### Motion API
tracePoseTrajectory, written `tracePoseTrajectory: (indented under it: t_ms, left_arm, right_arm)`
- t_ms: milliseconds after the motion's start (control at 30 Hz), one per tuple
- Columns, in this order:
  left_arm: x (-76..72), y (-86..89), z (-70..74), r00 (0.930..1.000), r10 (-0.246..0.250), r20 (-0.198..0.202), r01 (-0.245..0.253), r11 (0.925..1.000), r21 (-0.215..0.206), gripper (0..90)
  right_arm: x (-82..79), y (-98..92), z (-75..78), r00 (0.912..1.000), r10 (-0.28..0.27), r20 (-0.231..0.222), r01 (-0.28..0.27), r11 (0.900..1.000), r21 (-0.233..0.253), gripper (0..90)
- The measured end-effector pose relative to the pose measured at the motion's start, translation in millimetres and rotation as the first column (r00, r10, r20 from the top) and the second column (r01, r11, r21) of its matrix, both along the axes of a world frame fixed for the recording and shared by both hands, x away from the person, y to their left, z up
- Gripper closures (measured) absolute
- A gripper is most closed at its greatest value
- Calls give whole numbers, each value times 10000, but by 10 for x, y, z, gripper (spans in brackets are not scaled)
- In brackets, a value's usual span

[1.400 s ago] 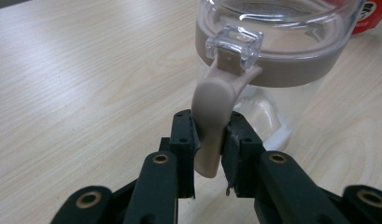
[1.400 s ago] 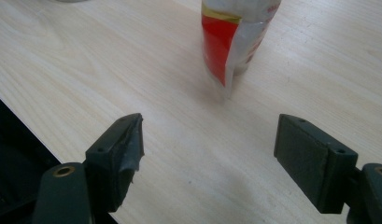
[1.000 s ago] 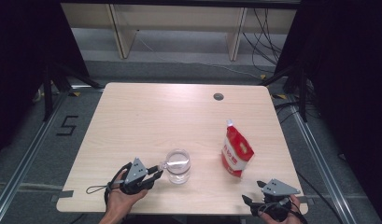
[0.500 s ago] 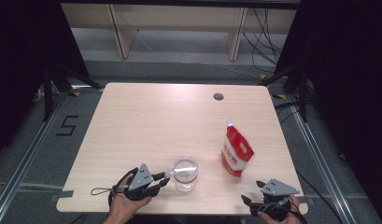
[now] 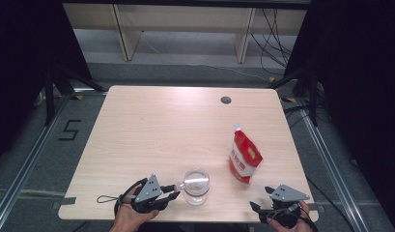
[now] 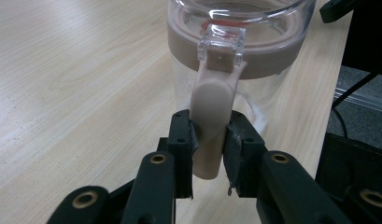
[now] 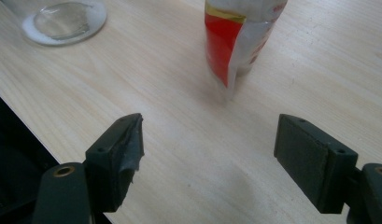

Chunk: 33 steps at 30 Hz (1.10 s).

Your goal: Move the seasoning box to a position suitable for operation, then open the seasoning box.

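Your left gripper [image 5: 172, 189] sits low and left of centre in the high view, near the front edge of the worktop [image 5: 161, 125], with your hand wrapped around its body. Its jaws are closed narrow on the beige handle tab [image 6: 210, 130] of the clear jar [image 5: 196, 185], which stands upright on the worktop just to the right of the gripper. In the left gripper view the tab runs down from a clear hinge piece on the jar's beige lid ring [image 6: 235, 56] at the top centre of the frame, and the two black pads press it from either side in the lower middle of the frame.

Your right gripper [image 5: 262, 209] rests at the lower right of the high view, right at the front edge of the worktop, pointing left. Its jaws stand wide apart with nothing between them; in the right gripper view bare wood shows in the gap.

The red and white pouch [image 5: 244, 155] stands upright to the right of the jar, apart from it, and above your right gripper in the high view. In the right gripper view the pouch [image 7: 235, 37] is at the top centre and the jar's base [image 7: 62, 21] sits at the upper left. A small dark grommet hole [image 5: 226, 100] lies in the worktop towards its far edge.
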<state>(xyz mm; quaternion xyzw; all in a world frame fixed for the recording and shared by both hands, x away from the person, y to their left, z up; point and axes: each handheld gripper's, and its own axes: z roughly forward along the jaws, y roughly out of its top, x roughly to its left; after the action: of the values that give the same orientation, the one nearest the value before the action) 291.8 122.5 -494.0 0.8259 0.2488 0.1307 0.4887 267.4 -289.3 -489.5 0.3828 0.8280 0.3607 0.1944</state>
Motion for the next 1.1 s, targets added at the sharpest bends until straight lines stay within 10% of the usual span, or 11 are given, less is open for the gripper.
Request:
tracePoseTrajectory:
  t_ms: [533, 833, 1100]
  left_arm:
    - [16, 94, 17, 9996, -115, -270, 116, 9999, 45, 709]
    - [-9, 135, 50, 9973, 121, -720, -163, 9981, -588, 369]
    - [-13, 159, 96, 9917, 153, -1274, -291, 9938, -1074, 315]
  right_arm:
    - [5, -3, -6, 9999, 64, -104, -64, 10000, -59, 251]
    - [15, 10, -6, 9996, 215, -167, -216, 9998, -38, 251]
    - [22, 43, -6, 9995, 221, -214, -220, 9997, 51, 251]
